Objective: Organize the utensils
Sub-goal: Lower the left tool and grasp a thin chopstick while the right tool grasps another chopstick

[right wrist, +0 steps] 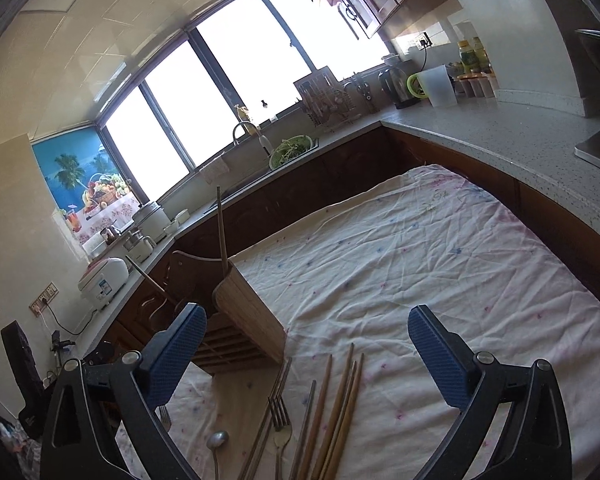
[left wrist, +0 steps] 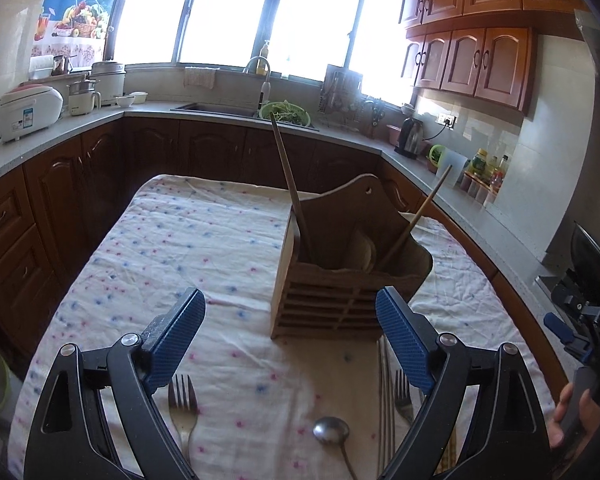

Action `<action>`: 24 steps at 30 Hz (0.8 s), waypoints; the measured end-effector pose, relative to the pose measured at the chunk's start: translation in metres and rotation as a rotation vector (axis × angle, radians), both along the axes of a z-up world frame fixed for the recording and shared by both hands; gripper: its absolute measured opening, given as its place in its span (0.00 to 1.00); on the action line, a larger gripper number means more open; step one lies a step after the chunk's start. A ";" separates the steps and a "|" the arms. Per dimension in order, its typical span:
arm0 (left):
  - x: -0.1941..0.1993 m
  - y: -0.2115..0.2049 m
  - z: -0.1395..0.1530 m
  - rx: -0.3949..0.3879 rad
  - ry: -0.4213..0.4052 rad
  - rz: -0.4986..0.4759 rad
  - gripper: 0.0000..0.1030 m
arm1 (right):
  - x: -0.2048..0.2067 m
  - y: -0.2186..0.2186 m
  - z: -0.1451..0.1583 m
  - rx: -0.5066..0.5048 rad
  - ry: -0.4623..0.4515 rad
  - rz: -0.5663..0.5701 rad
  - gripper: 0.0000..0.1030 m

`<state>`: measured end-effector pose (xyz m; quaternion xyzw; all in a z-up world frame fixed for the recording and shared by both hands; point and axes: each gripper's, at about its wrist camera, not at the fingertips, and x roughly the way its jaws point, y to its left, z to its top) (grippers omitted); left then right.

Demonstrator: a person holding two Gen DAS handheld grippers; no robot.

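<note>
The spoon (left wrist: 332, 431) and a fork (left wrist: 183, 408) lie just below the left gripper (left wrist: 290, 312), handles running back toward the camera — its jaws wide, empty. The chopsticks (right wrist: 336, 412) lie likewise under the right gripper (right wrist: 306, 330), also wide and empty — the wooden holder (left wrist: 348, 276) stands just beyond both.

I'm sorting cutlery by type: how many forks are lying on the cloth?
2. One fork lies left of the spoon; the other fork lies right of it, beside the metal chopsticks. More may be hidden.
</note>
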<state>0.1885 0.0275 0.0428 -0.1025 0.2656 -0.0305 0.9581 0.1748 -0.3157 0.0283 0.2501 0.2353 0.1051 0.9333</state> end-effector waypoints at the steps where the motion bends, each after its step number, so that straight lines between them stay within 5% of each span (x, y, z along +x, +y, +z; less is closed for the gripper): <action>1: -0.002 -0.003 -0.003 0.006 0.009 -0.006 0.87 | -0.003 -0.001 -0.004 -0.004 0.010 -0.005 0.99; 17: 0.009 -0.046 -0.036 0.048 0.148 -0.120 0.87 | -0.002 0.001 -0.029 -0.045 0.098 0.015 0.96; 24: 0.030 -0.067 -0.056 0.064 0.223 -0.182 0.76 | 0.017 0.010 -0.046 -0.078 0.173 0.042 0.69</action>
